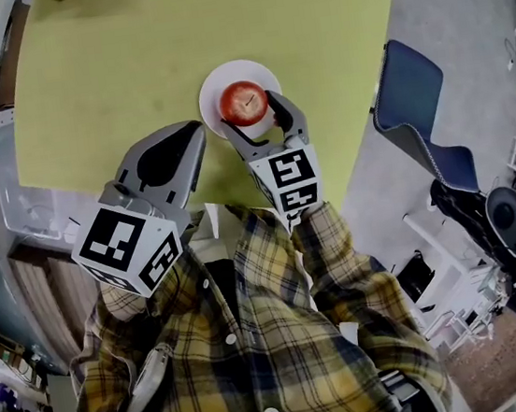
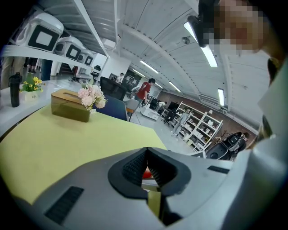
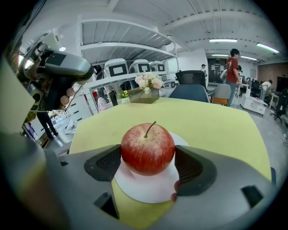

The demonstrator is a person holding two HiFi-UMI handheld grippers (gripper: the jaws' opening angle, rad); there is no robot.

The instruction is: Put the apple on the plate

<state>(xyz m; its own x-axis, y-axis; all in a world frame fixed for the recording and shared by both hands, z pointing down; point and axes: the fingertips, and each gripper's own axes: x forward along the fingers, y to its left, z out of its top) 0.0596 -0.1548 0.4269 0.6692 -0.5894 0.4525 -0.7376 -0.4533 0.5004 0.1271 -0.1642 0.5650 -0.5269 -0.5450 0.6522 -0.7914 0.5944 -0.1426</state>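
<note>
The right tongs (image 1: 252,121) hold the one apple (image 3: 147,149) by its sides, a dark pad pressed against each flank, stem up. Its underside is out of sight, so whether it rests on the single white plate (image 1: 219,81) or hangs just over it cannot be told. From the head view the apple and these jaws cover much of the plate, leaving only the far rim bare. The left tongs (image 1: 194,138) are closed with nothing between them, just beside the right pair and apart from the plate. In the left gripper view their own grey body fills the lower half, and only a sliver of red shows behind the meeting pads. The yellow-green table (image 1: 127,67) lies open ahead of both tongs, as far as a box topped with flowers (image 2: 72,108). Its near edge runs just behind the jaws. Off to the right of the right tongs the tabletop ends, and a blue chair (image 1: 412,86) stands past that edge.
</note>
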